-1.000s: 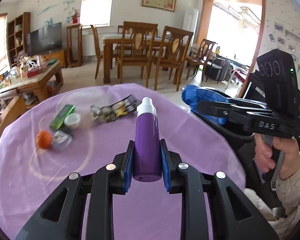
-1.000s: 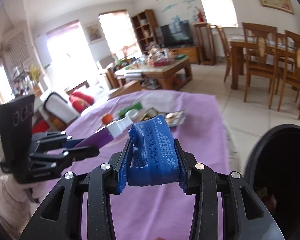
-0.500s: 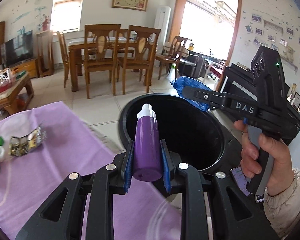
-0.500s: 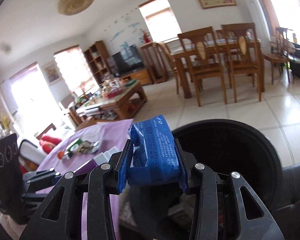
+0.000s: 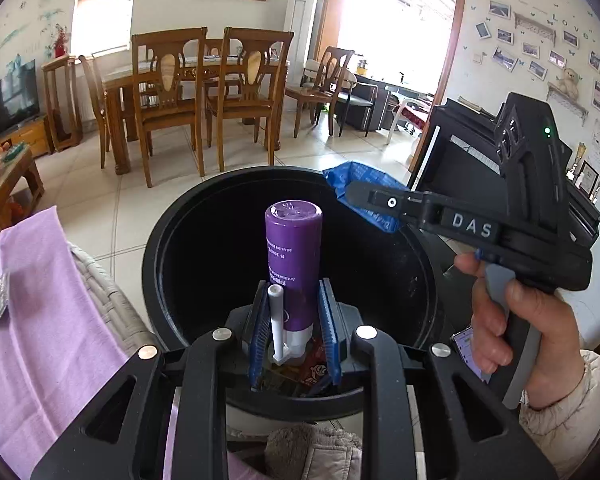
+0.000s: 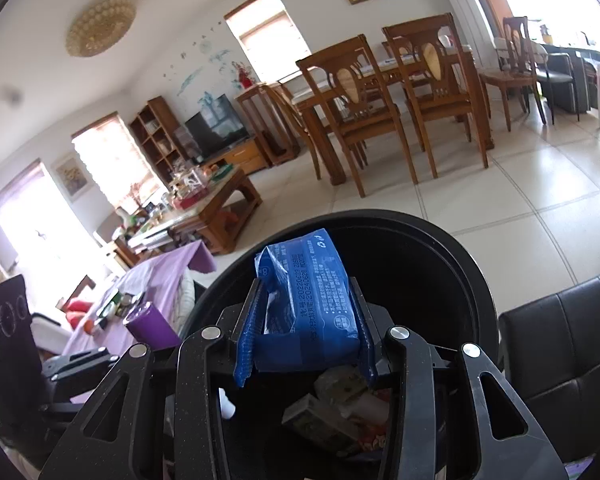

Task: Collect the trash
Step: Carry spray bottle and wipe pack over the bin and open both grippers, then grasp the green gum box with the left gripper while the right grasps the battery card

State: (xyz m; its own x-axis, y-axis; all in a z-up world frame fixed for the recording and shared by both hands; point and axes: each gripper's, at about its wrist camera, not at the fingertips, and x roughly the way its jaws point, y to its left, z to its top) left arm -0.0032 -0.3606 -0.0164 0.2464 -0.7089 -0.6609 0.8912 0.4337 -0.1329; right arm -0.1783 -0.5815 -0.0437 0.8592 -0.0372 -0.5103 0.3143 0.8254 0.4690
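Trash is hanging over the black bin (image 5: 204, 216): the left claw (image 5: 294, 340) is clamping a purple bottle (image 5: 294, 264), the right claw (image 6: 306, 332) is pinching a blue packet (image 6: 316, 300) above its litter.

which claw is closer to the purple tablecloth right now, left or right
Left. The left claw, shut on the purple bottle, sits over the black bin beside the purple tablecloth; the right claw, holding the blue packet, is over the bin's far side.
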